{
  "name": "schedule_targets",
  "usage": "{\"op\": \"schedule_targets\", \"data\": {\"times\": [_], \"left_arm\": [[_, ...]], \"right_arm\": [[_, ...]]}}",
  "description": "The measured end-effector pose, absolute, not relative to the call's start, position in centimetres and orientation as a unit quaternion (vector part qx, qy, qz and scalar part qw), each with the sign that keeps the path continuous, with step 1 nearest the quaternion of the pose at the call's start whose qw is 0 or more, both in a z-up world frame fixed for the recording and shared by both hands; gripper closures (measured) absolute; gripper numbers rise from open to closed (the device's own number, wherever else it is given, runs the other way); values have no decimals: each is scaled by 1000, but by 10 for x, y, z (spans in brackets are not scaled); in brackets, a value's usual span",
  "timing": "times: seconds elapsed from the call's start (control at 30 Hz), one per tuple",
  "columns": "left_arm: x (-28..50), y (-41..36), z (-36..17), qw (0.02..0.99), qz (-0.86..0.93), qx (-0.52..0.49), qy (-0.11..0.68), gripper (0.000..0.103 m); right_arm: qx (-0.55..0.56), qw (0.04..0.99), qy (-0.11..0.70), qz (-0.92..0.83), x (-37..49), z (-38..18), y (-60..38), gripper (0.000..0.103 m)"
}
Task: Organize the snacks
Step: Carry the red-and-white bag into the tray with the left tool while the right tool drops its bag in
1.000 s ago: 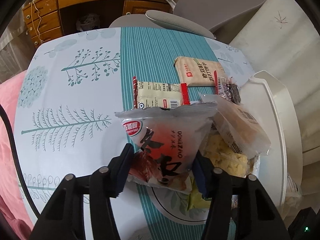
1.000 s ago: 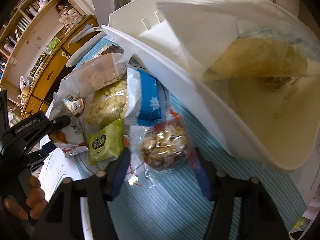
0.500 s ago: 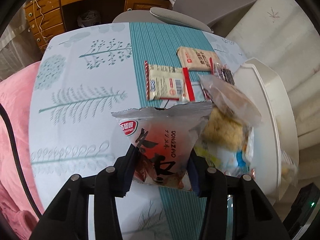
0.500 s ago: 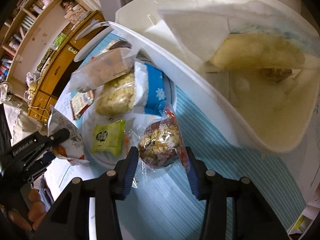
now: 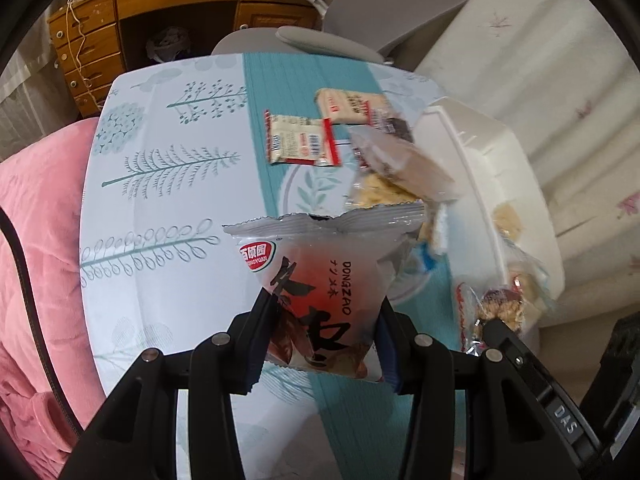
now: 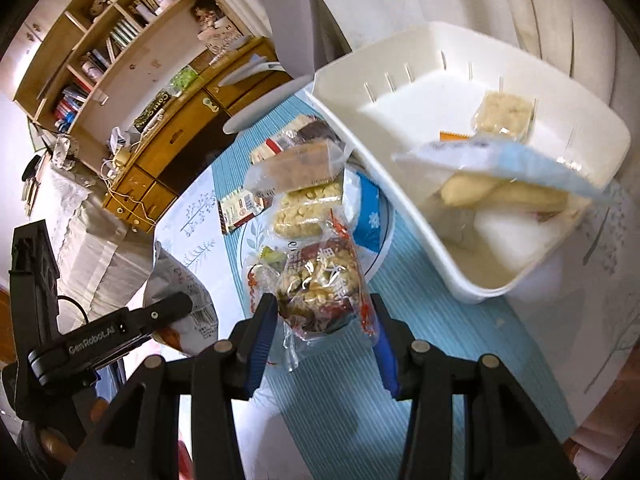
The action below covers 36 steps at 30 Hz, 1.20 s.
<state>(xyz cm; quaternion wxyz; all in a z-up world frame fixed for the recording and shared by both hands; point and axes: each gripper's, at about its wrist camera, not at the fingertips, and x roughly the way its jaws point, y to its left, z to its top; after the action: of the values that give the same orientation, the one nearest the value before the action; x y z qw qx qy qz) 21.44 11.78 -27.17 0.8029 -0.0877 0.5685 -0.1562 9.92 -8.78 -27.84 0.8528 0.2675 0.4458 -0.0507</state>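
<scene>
I read the white plastic bin (image 6: 472, 92) as the drop target: it sits on the tree-print counter (image 5: 160, 208), up and right of both tools. The right hand-held gripper (image 6: 322, 320) is nearer, pinching a clear nut-snack packet (image 6: 324, 280) lifted off the counter, long axis pointing away from me. The left hand-held gripper (image 5: 320, 334) clamps a white-and-red DONGZAO pouch (image 5: 320, 280) upright, with the right tool between it and the bin.

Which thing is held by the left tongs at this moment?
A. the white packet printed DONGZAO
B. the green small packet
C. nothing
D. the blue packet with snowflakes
A: the left tongs are closed on the white DONGZAO packet, lifted above the table.
</scene>
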Motion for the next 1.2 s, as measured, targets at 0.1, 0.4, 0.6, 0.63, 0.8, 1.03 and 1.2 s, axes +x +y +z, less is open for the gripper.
{"op": "schedule_targets", "data": {"times": [0.1,0.4,0.6,0.63,0.8,1.03,1.2], "left_arm": [[203,110,-262,807,-165,-96,558,58],[193,53,-240,811,-182,-103,546,58],[190,6,-233,811,-188,-103,544,58],[189,-1,-231,812,-188,-103,543,58],[191,-33,-227,815,-183,-110,540,58],[199,-75,-228,817,-176,-118,536,57],[206,-101,-230,818,-172,-122,535,57]], "right_arm": [[274,852,444,-40,93,-269,-99,57],[290,854,430,-42,90,-250,-156,57],[268,852,448,-19,96,-249,-183,57],[269,851,451,-18,97,-249,-190,57],[258,850,458,-24,104,-249,-227,57],[246,844,475,-29,113,-255,-275,57],[234,844,482,-21,126,-254,-301,57]]}}
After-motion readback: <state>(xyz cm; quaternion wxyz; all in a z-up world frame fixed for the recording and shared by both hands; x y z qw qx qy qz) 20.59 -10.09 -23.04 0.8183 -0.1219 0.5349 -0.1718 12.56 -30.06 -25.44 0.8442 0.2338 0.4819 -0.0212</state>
